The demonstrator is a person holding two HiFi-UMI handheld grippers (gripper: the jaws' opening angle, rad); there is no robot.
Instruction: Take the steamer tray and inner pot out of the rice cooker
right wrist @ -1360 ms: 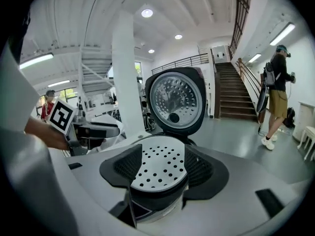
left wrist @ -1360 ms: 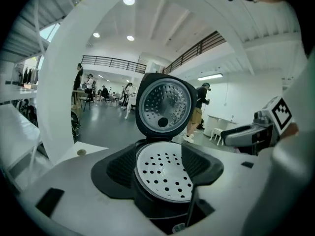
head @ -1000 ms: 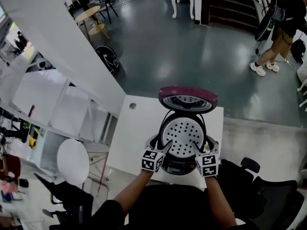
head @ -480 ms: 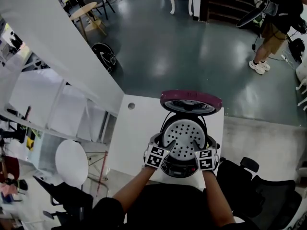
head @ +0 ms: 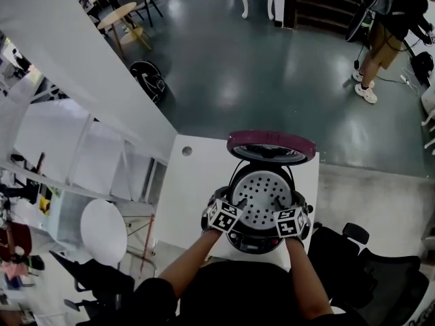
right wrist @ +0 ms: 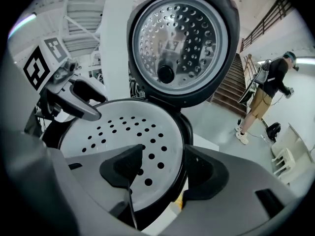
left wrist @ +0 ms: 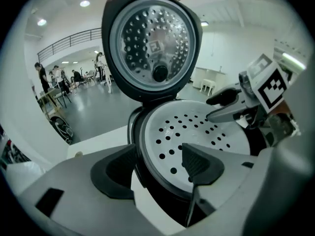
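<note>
The rice cooker (head: 262, 209) stands on a white table (head: 194, 189) with its maroon-rimmed lid (head: 270, 145) tipped up at the back. A white perforated steamer tray (head: 262, 194) fills the cooker's mouth, so the inner pot beneath it is hidden. My left gripper (head: 230, 211) is at the tray's left rim and my right gripper (head: 284, 217) at its right rim. In the left gripper view the open jaws of the left gripper (left wrist: 156, 167) straddle the tray (left wrist: 197, 132) edge. In the right gripper view the right gripper (right wrist: 165, 170) is open the same way over the tray (right wrist: 123, 132) edge.
The table has a small round hole (head: 186, 151) at its back left. A black office chair (head: 380, 270) stands at the right and a round white stool (head: 103, 229) at the left. A person (head: 384, 26) walks on the far floor.
Both grippers have moved forward and slightly inward from the cooker's front, and their jaws now sit over the tray's left and right rims. The far person has walked on.
</note>
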